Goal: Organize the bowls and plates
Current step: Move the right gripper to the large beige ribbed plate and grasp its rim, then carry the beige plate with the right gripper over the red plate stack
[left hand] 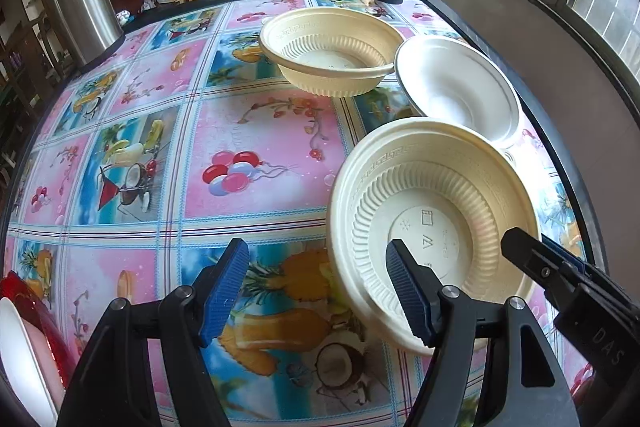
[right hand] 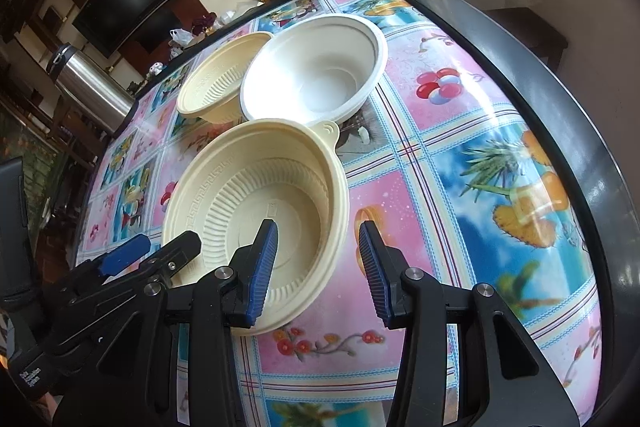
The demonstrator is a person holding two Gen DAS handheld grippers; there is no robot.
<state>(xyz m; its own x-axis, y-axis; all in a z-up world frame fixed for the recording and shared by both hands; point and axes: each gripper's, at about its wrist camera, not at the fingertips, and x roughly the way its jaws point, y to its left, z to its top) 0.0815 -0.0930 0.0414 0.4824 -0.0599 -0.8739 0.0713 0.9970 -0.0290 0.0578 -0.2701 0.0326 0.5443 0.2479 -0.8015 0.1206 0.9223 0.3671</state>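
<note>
Glossy patterned tablecloth, ribbed cream bowl, smooth white bowl

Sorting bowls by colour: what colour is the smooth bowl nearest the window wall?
White bowl, clearest in the right wrist view.

Three bowls sit upright and empty on my counter: the nearest ribbed cream bowl with a small tab handle, a smooth white bowl just beyond it, touching or nearly, and a second ribbed cream bowl beside that one, farthest off.
</note>
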